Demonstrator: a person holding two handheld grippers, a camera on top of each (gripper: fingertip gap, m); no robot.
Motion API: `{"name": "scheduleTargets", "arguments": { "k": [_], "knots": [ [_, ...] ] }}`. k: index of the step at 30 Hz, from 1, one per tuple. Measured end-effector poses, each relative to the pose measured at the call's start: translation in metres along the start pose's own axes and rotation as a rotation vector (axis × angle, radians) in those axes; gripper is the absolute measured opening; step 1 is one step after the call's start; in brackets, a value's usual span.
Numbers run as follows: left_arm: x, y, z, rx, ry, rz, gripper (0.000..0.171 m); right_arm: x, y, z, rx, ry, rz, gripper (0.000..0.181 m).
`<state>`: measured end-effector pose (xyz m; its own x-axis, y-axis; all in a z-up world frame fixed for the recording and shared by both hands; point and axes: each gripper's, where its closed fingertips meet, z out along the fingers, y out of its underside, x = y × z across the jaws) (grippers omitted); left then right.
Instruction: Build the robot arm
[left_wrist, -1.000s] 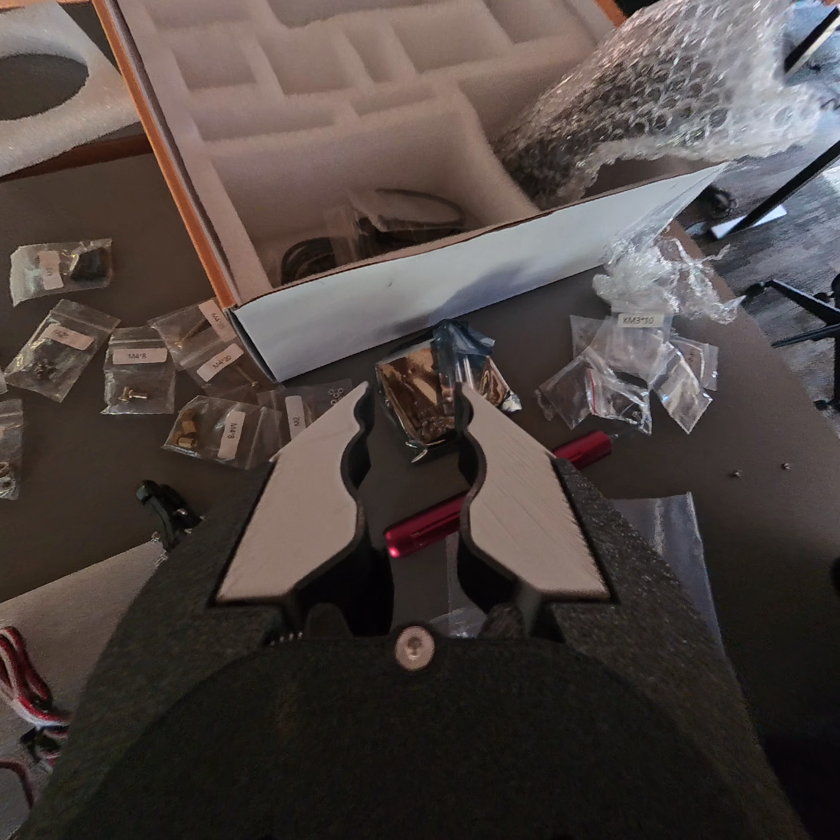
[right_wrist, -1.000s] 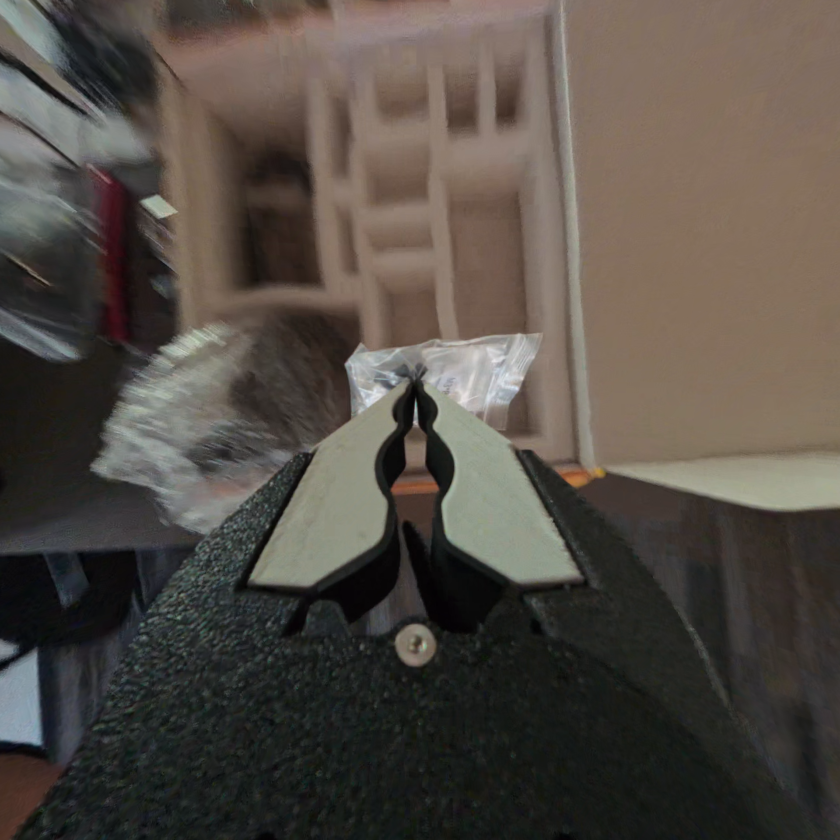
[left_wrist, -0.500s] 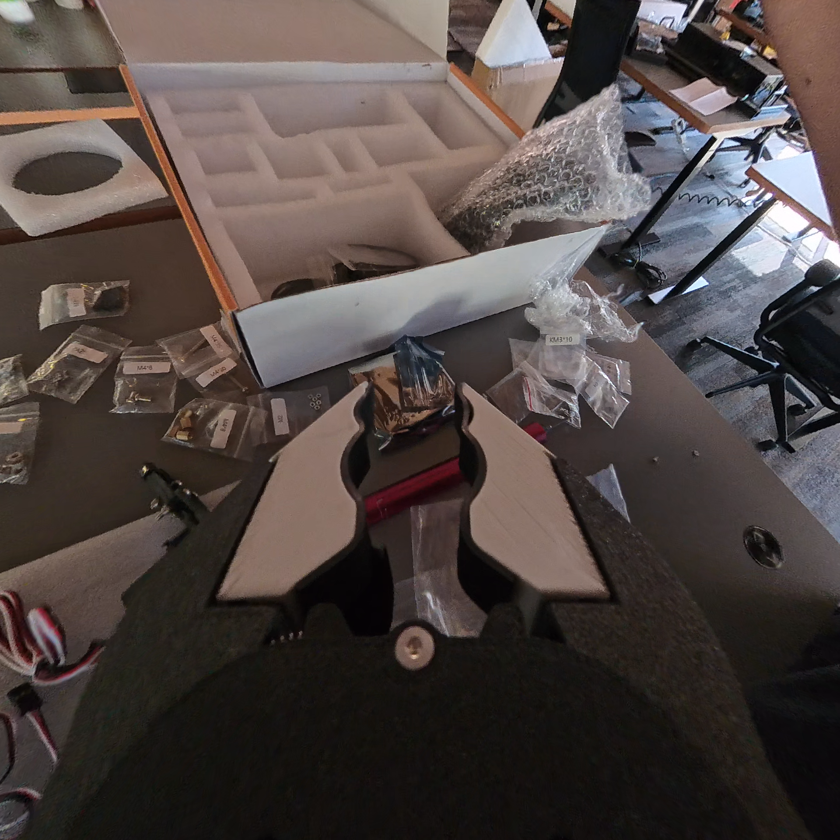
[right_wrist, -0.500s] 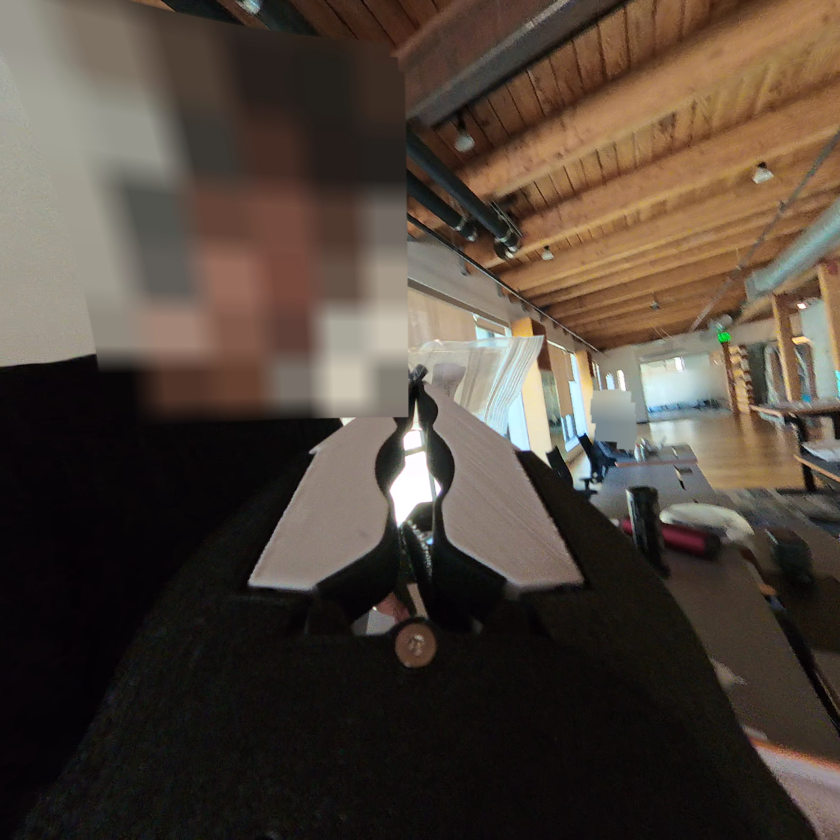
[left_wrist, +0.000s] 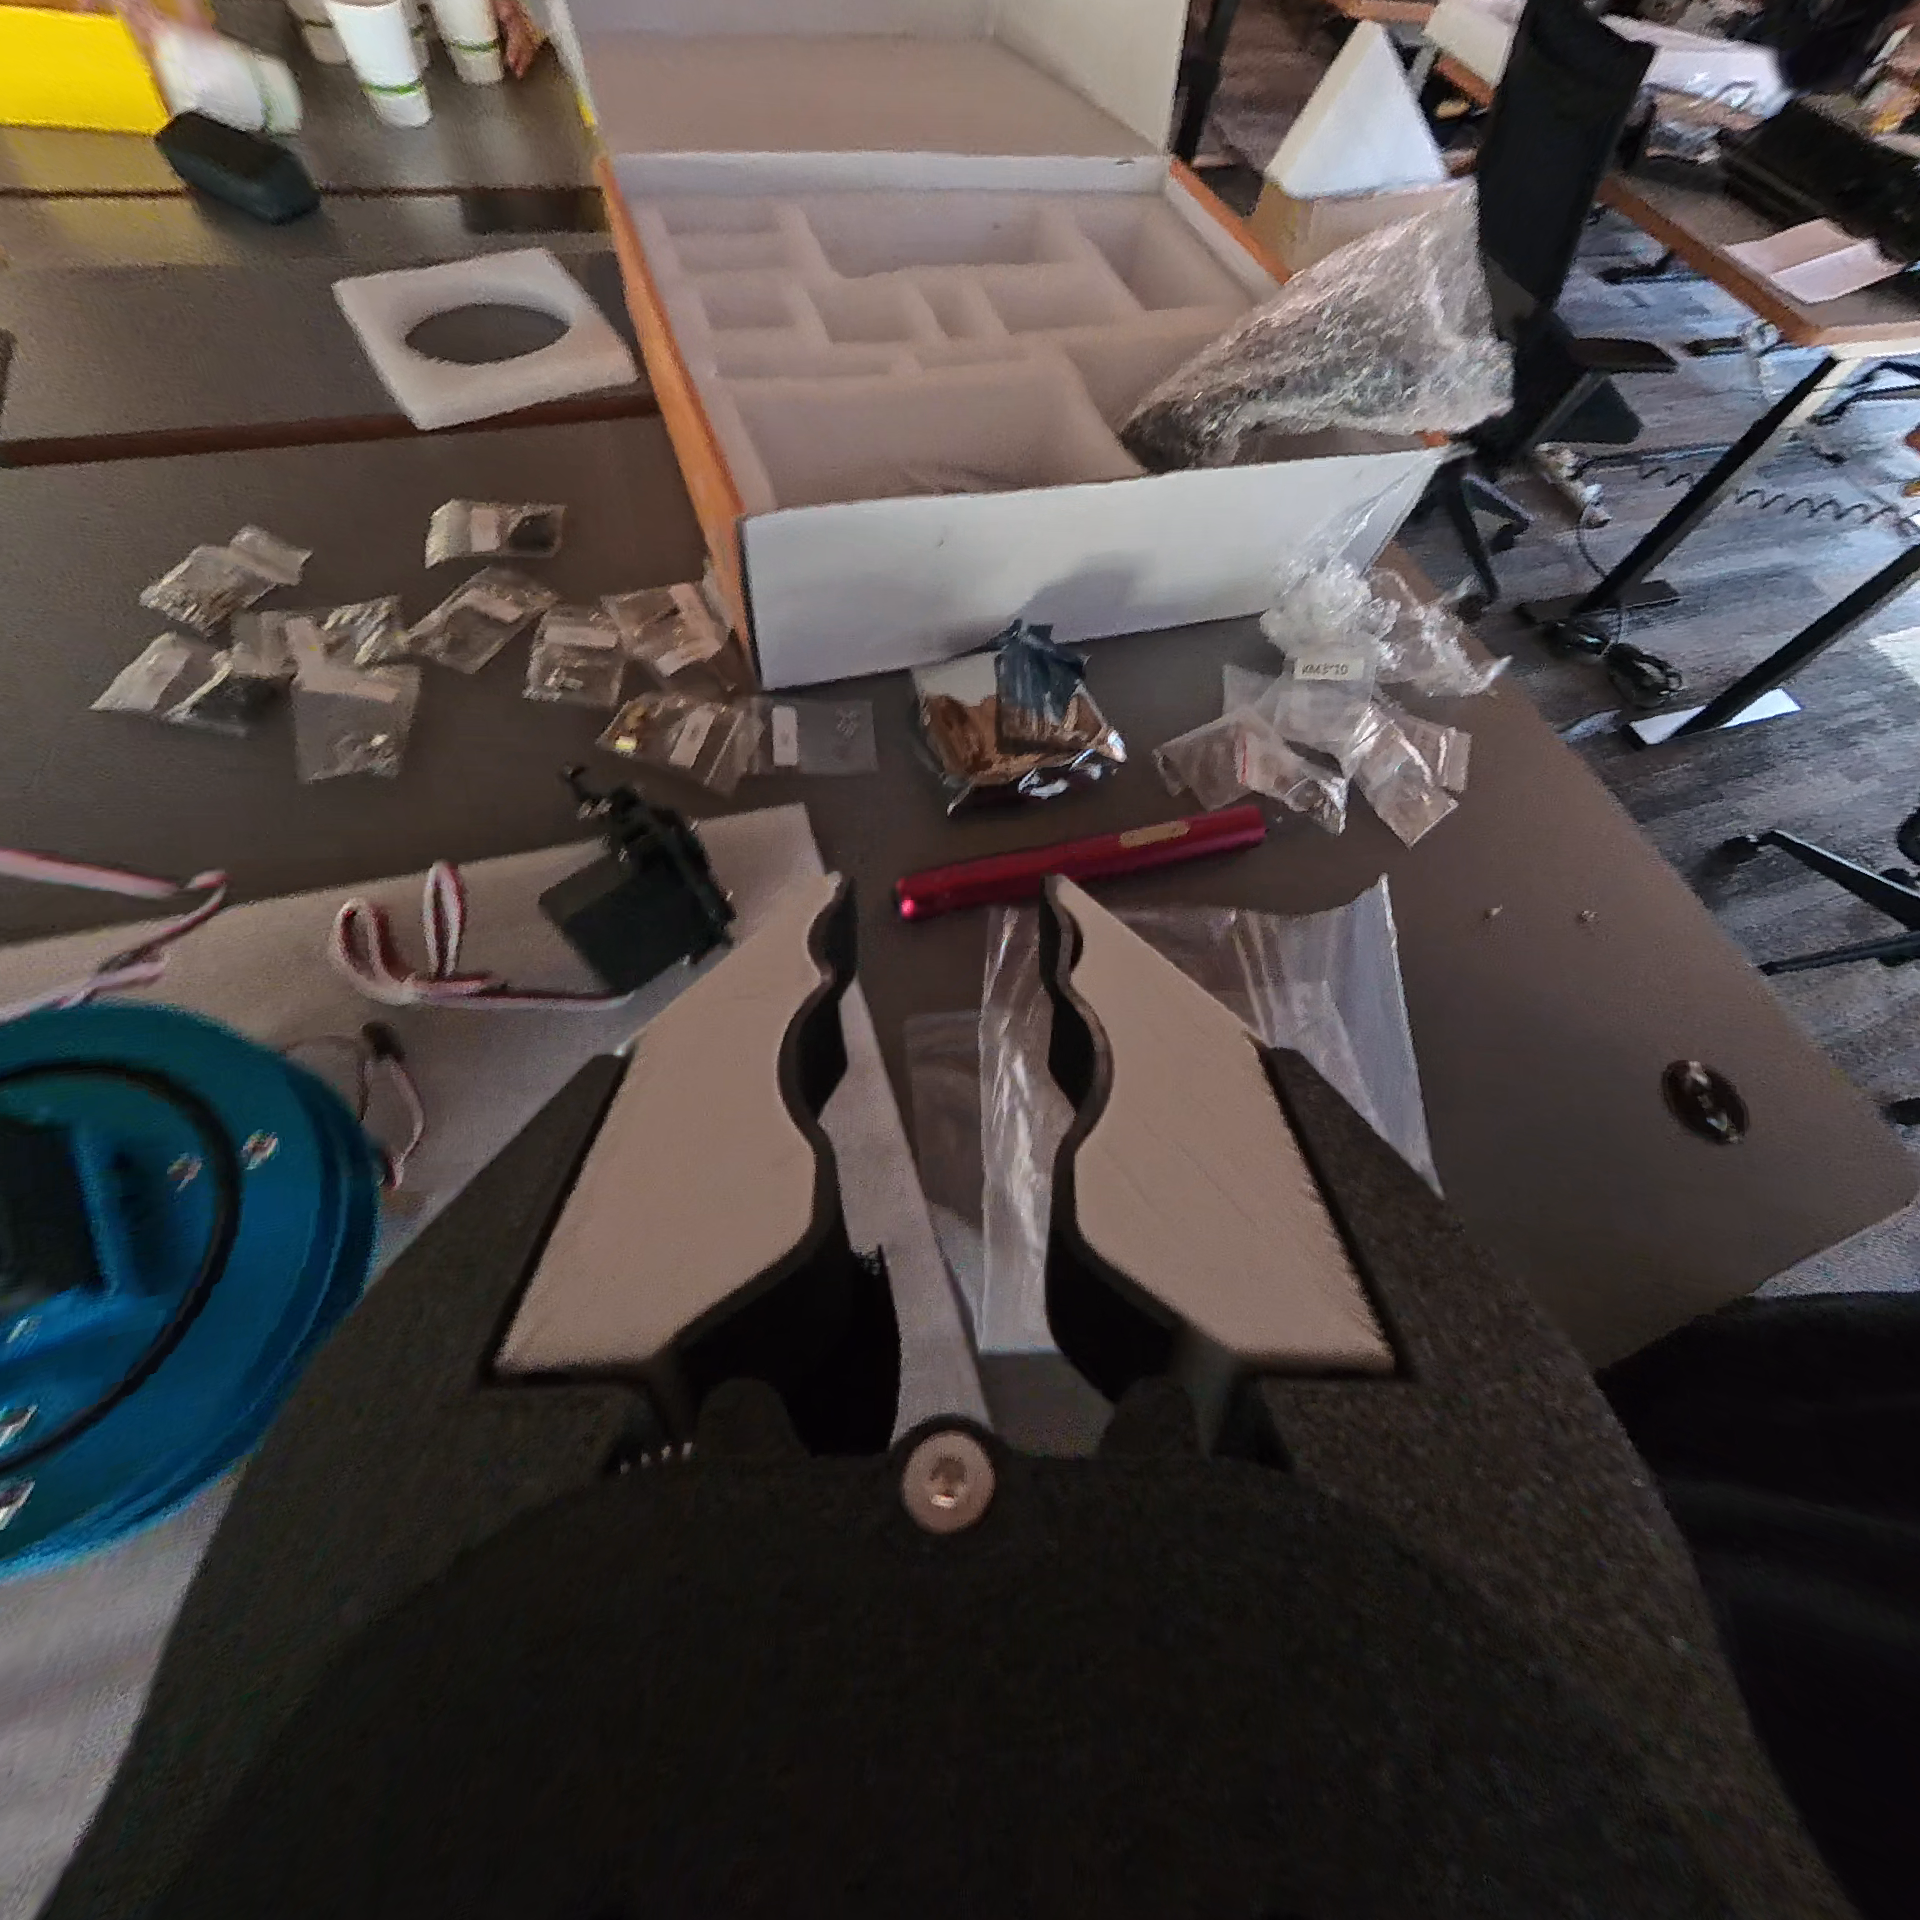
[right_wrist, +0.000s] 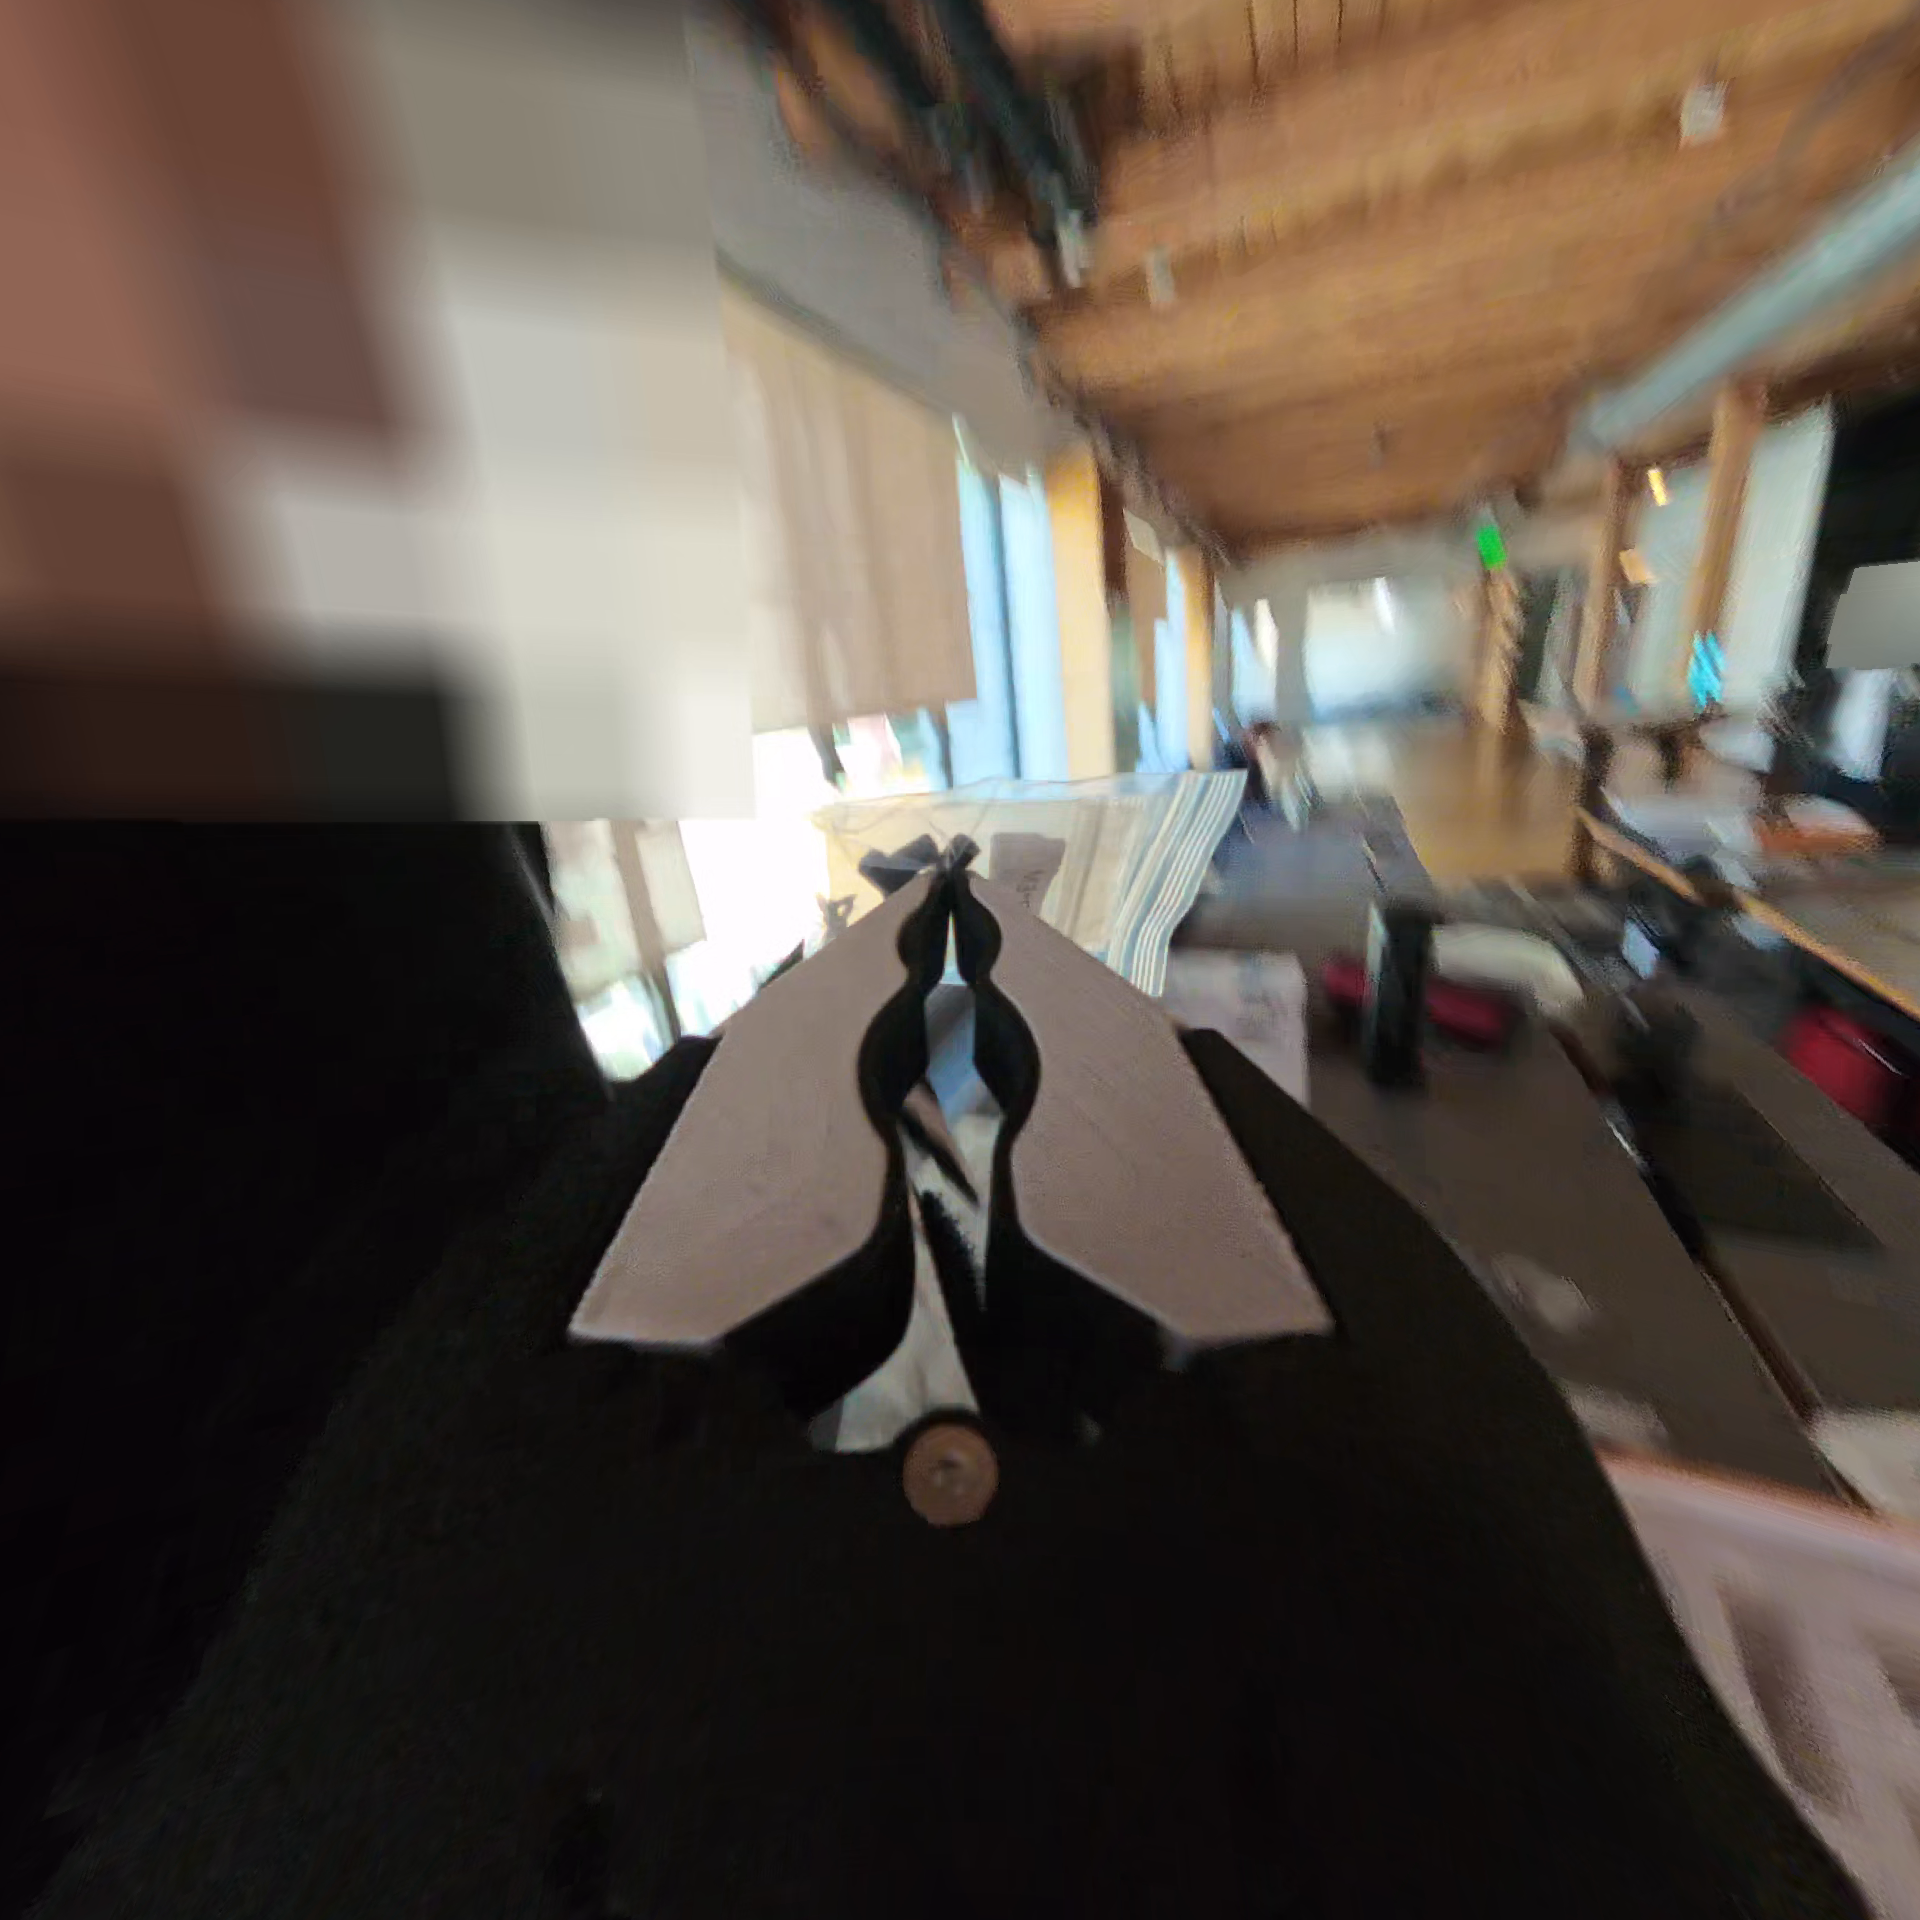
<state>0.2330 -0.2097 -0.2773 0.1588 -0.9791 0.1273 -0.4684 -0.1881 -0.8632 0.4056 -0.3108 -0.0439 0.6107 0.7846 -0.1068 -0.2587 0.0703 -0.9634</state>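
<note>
Left wrist view takes in the dark table (left_wrist: 1538, 935), and the biggest thing on it is the open white box (left_wrist: 1039, 582) at the far middle, its foam tray cut into compartments. From here most look bare, and the near wall hides the bottom of the closest one. A bubble-wrap bundle (left_wrist: 1340, 353) leans at the box's right edge. Left of the box lies a scatter of small parts bags (left_wrist: 561, 644); right of it, another cluster (left_wrist: 1320, 738). Nearer in, a foil pouch (left_wrist: 1013, 732), then a red cylinder (left_wrist: 1081, 862) just beyond the left gripper (left_wrist: 940, 909), whose jaws stand apart, holding nothing, over a flat clear bag (left_wrist: 1309, 997).

Right wrist view is badly smeared: the right gripper (right_wrist: 951, 883) is pinched on the corner of a small clear bag (right_wrist: 1081, 873), lifted well off the table with the room behind. With so thin a hold, a slow, level carry seems wise, since a corner pinch can slip.
</note>
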Motion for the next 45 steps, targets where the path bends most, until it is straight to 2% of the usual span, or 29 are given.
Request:
{"name": "scheduleTargets", "arguments": {
  "k": [2, 5, 8, 10, 12, 13, 15, 20, 25, 28, 29, 30, 32, 35, 39, 41, 43, 45],
  "knots": [
    [-0.007, 0.012, -0.014, -0.024, -0.044, -0.009, 0.034, -0.008, 0.053, 0.026, -0.280, 0.102, -0.070, 0.000],
    [-0.022, 0.037, -0.034, -0.071, -0.121, -0.043, 0.034, -0.035, 0.167, 0.052, -0.783, 0.151, -0.154, 0.000],
    [-0.035, 0.060, -0.051, -0.095, -0.170, -0.105, 0.034, -0.047, 0.279, 0.047, -1.208, 0.181, -0.214, 0.000],
    [-0.039, 0.071, -0.056, -0.097, -0.176, -0.145, 0.034, -0.056, 0.329, 0.048, -1.300, 0.155, -0.146, 0.000],
    [-0.042, 0.080, -0.057, -0.103, -0.160, -0.167, 0.034, -0.074, 0.359, 0.056, -1.277, 0.102, 0.006, 0.003],
    [-0.043, 0.084, -0.056, -0.108, -0.148, -0.169, 0.034, -0.080, 0.368, 0.056, -1.271, 0.096, 0.078, 0.012],
    [-0.045, 0.091, -0.055, -0.120, -0.115, -0.164, 0.035, -0.078, 0.373, 0.050, -1.264, 0.140, 0.169, 0.029],
    [-0.047, 0.109, -0.054, -0.170, 0.012, -0.144, 0.035, -0.056, 0.363, 0.047, -1.122, 0.309, 0.400, 0.031],
    [-0.042, 0.120, -0.052, -0.213, 0.151, -0.113, 0.035, -0.049, 0.414, 0.053, -1.200, 0.324, 0.496, 0.031],
    [-0.035, 0.119, -0.053, -0.214, 0.225, -0.078, 0.035, -0.048, 0.415, 0.060, -1.163, 0.305, 0.576, 0.012],
    [-0.033, 0.119, -0.053, -0.214, 0.243, -0.062, 0.035, -0.050, 0.415, 0.058, -1.183, 0.296, 0.553, 0.001],
    [-0.032, 0.118, -0.053, -0.213, 0.261, -0.047, 0.035, -0.051, 0.414, 0.059, -1.188, 0.299, 0.526, 0.001],
    [-0.029, 0.118, -0.054, -0.209, 0.298, -0.023, 0.035, -0.053, 0.403, 0.066, -1.153, 0.310, 0.517, 0.000],
    [-0.023, 0.117, -0.053, -0.181, 0.371, 0.002, 0.035, -0.053, 0.368, 0.090, -1.007, 0.340, 0.453, 0.000],
    [-0.009, 0.096, -0.056, -0.058, 0.542, 0.005, 0.037, -0.062, 0.321, 0.136, -0.790, 0.326, 0.392, 0.000],
    [-0.005, 0.088, -0.060, -0.016, 0.618, 0.003, 0.037, -0.063, 0.312, 0.151, -0.735, 0.340, 0.377, 0.000],
    [-0.007, 0.083, -0.065, 0.012, 0.653, 0.012, 0.024, -0.058, 0.309, 0.162, -0.689, 0.382, 0.368, 0.000],
    [-0.010, 0.080, -0.074, 0.032, 0.689, 0.019, 0.020, -0.049, 0.311, 0.166, -0.664, 0.459, 0.353, 0.000]
  ]
}}
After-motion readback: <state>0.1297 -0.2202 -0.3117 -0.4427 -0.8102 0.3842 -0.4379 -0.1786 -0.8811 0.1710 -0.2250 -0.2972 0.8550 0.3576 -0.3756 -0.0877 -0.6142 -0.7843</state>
